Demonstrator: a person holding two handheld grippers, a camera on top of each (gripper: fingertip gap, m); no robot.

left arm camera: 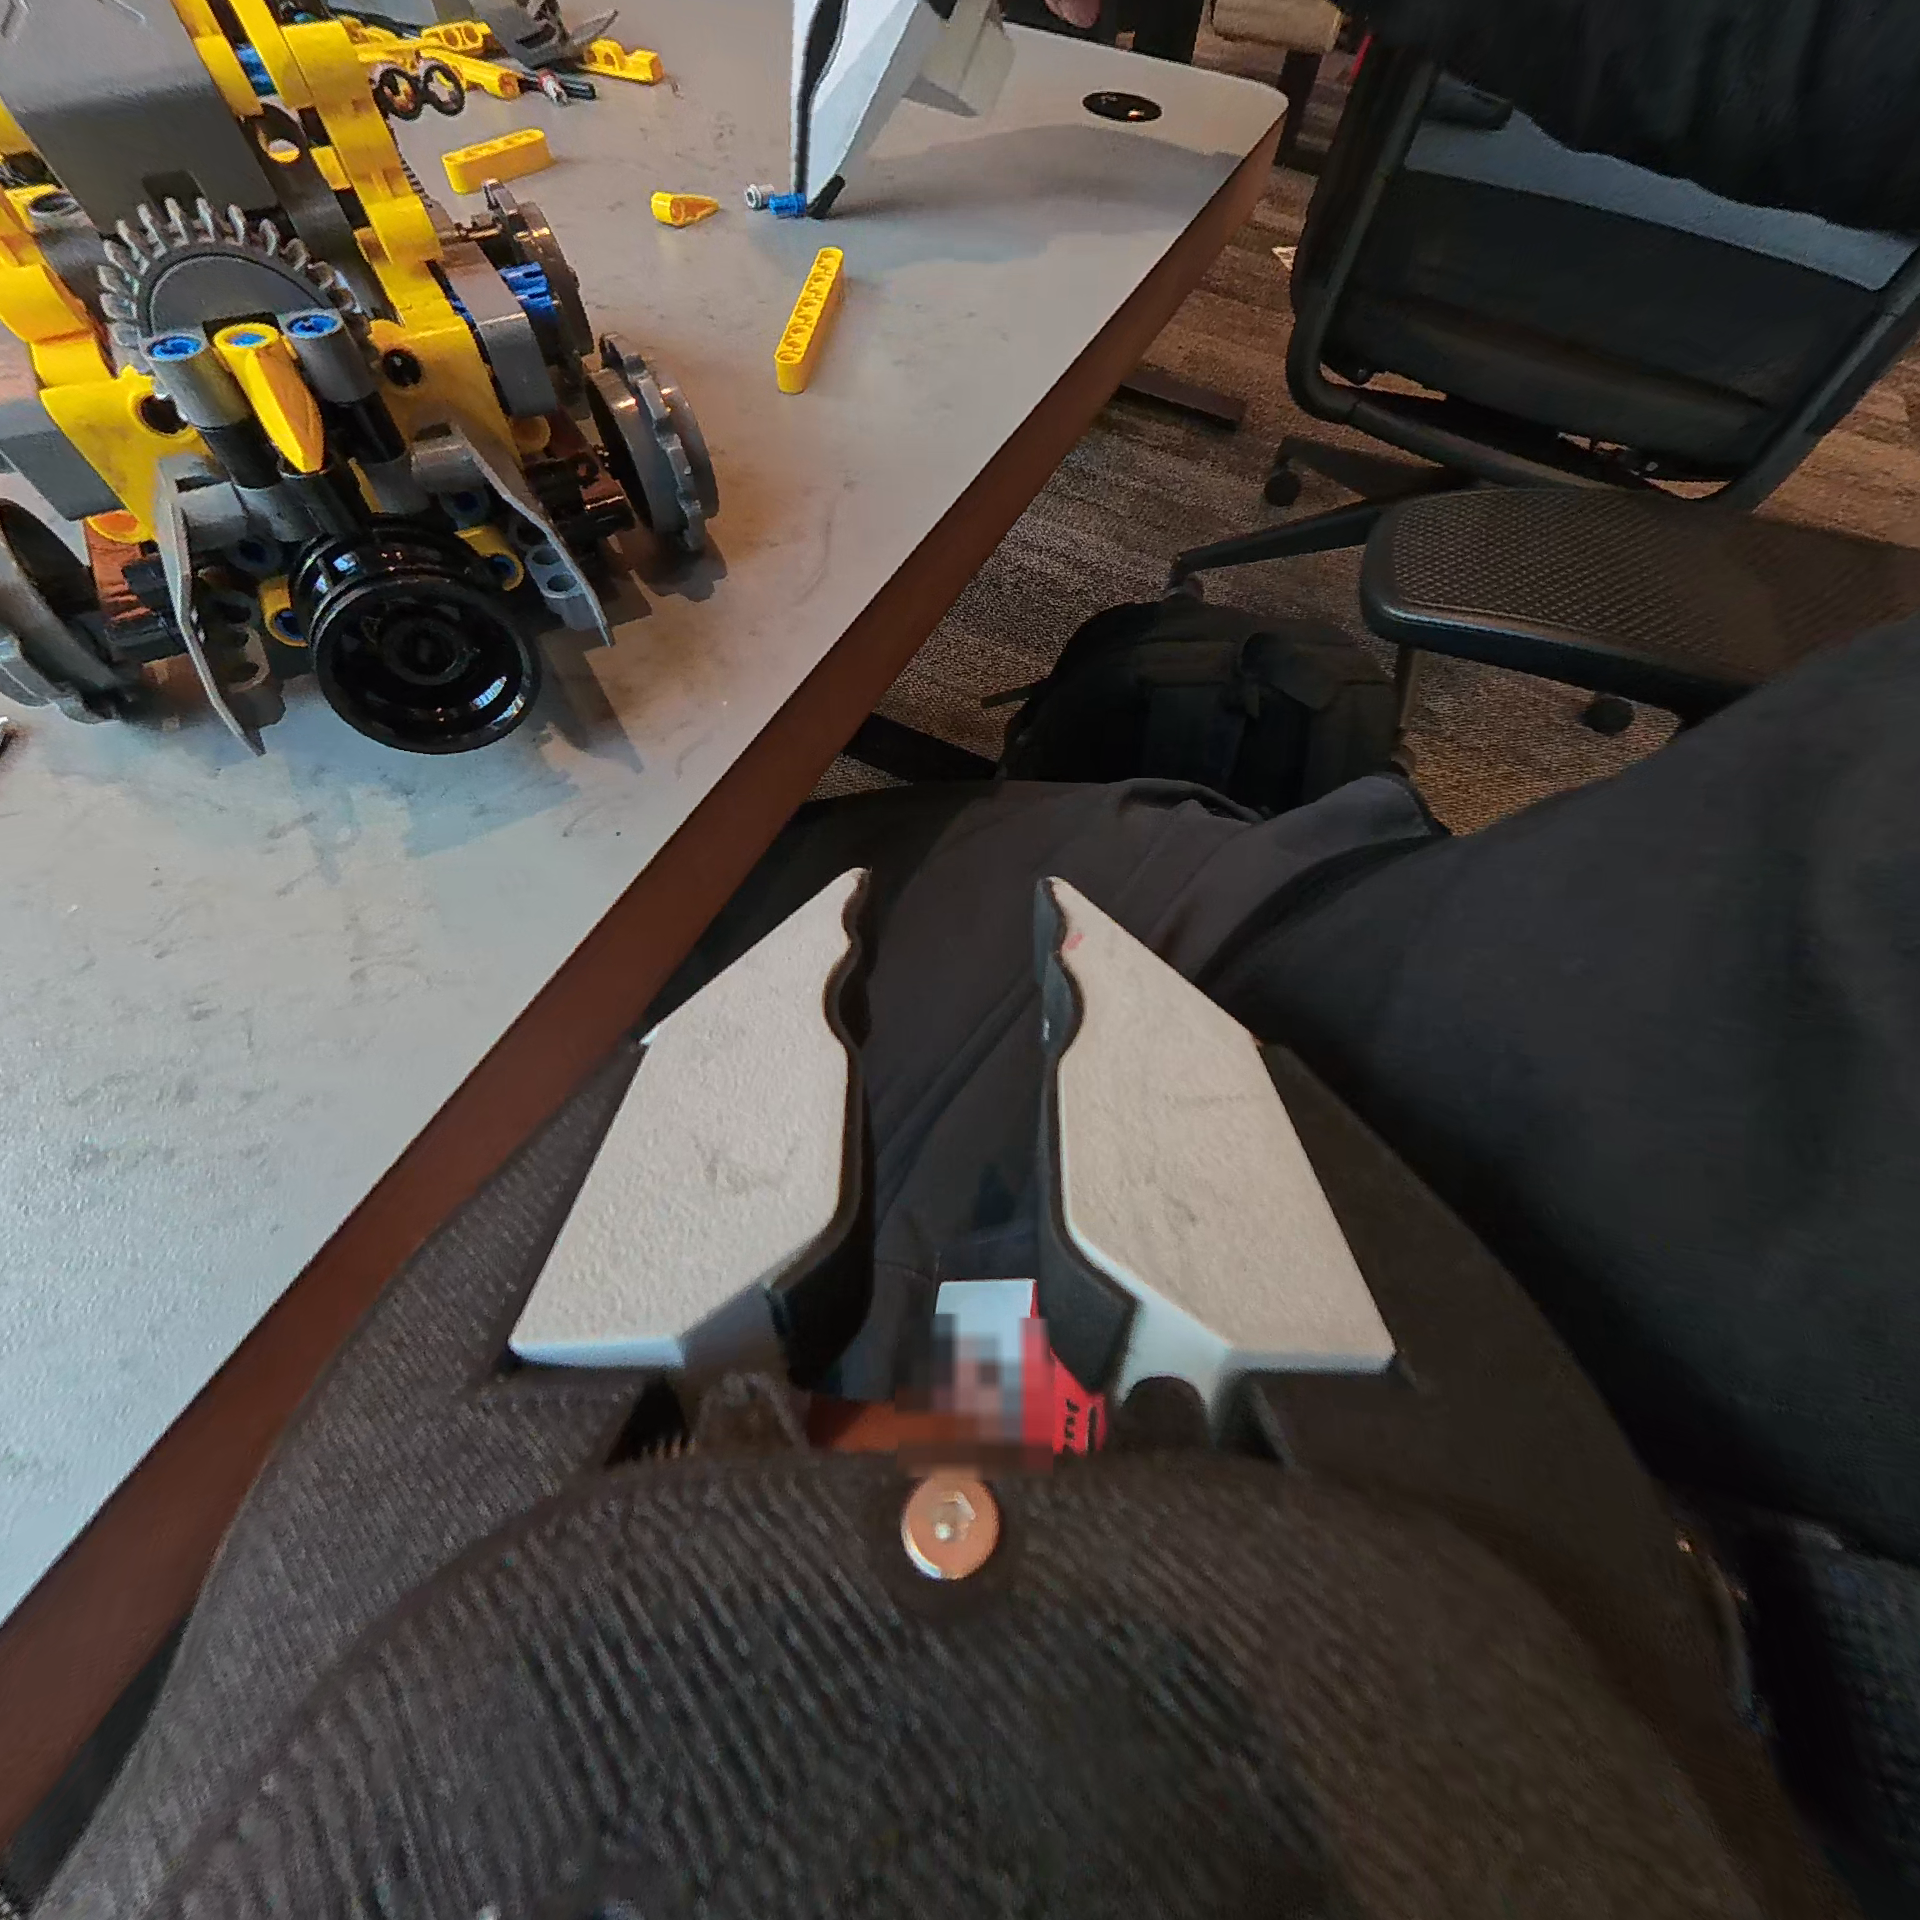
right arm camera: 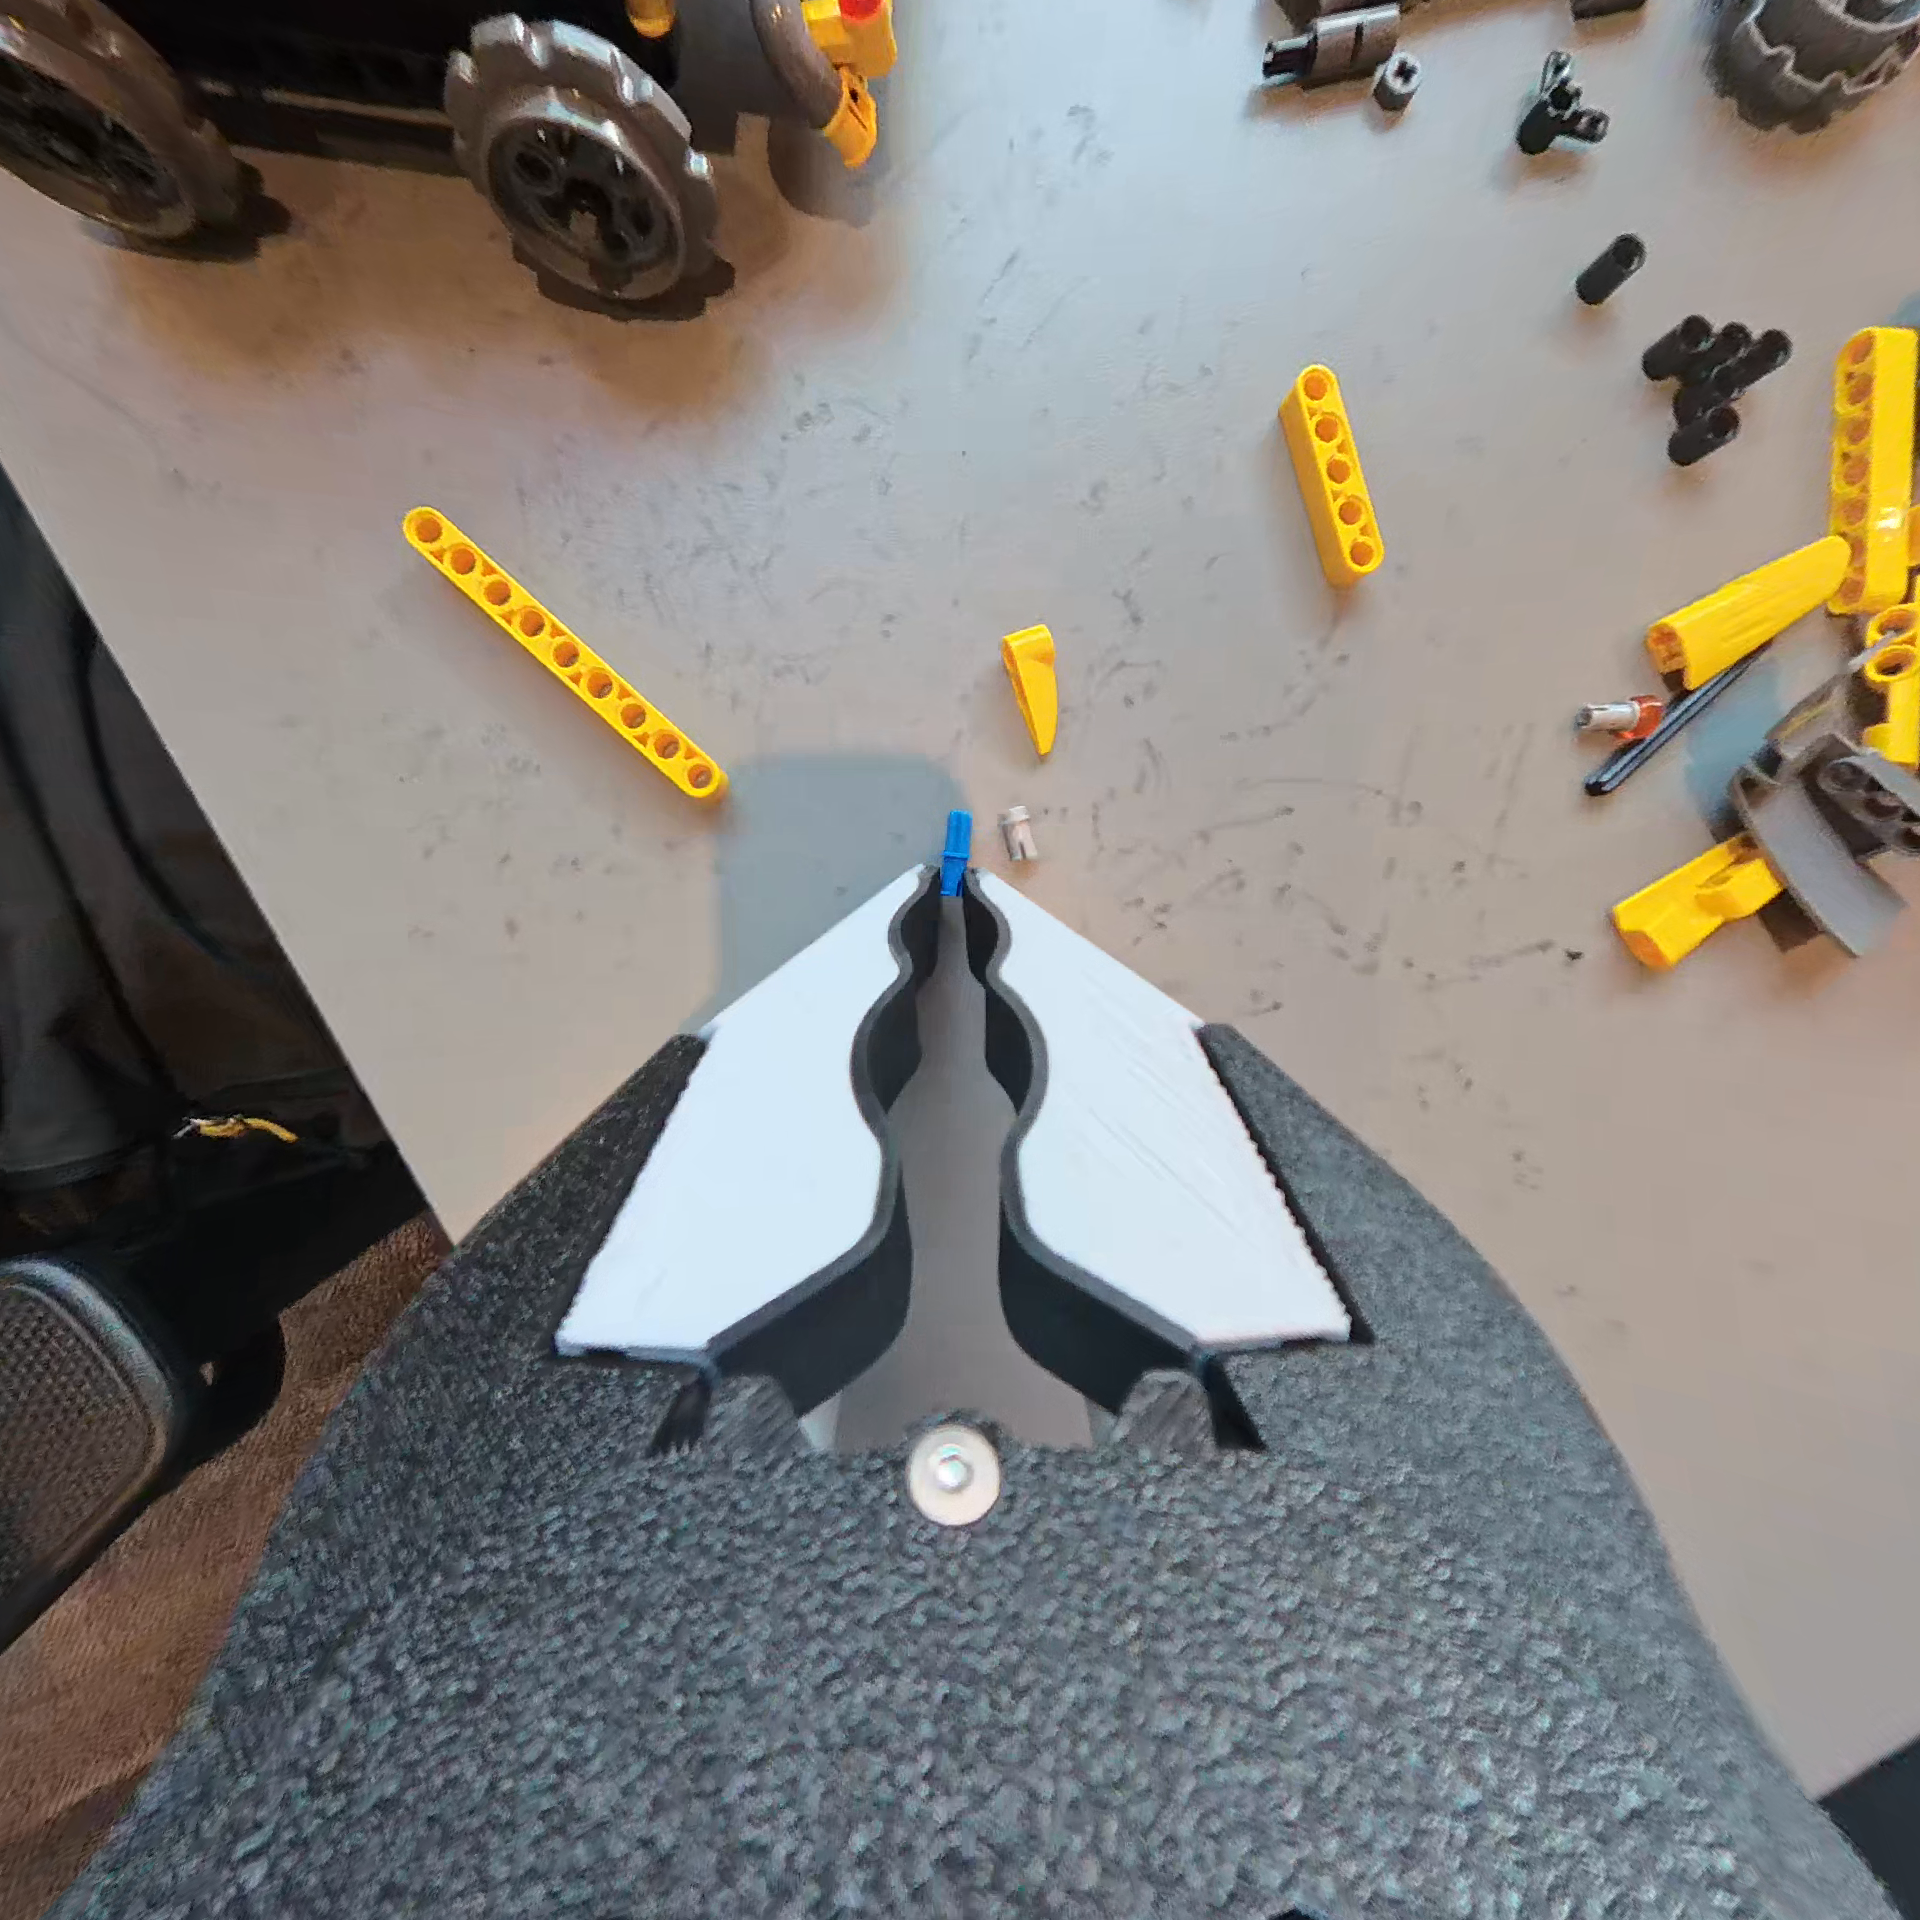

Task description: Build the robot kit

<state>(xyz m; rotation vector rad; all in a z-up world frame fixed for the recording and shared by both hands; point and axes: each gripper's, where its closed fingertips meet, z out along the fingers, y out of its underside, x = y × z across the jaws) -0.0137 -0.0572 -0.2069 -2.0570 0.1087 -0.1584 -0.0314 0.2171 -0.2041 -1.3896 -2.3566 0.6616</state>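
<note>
The right gripper point(right arm camera: 954, 878), white-fingered with black pads, pinches a small blue plastic connector pin point(right arm camera: 955, 850) between its tips, low over the scuffed grey table point(right arm camera: 831, 436). A tiny grey bushing point(right arm camera: 1020, 833) lies just beside the pin, a short yellow wedge-shaped piece point(right arm camera: 1032, 686) near it, and a long yellow perforated beam point(right arm camera: 561, 652) off to the left. The left gripper point(left arm camera: 951, 894) hangs off the table's brown edge above a person's dark-trousered lap point(left arm camera: 1091, 862), jaws apart and holding nothing. A yellow-and-grey toy construction vehicle point(left arm camera: 312, 416) of building-set parts stands on the table, well apart from both.
</note>
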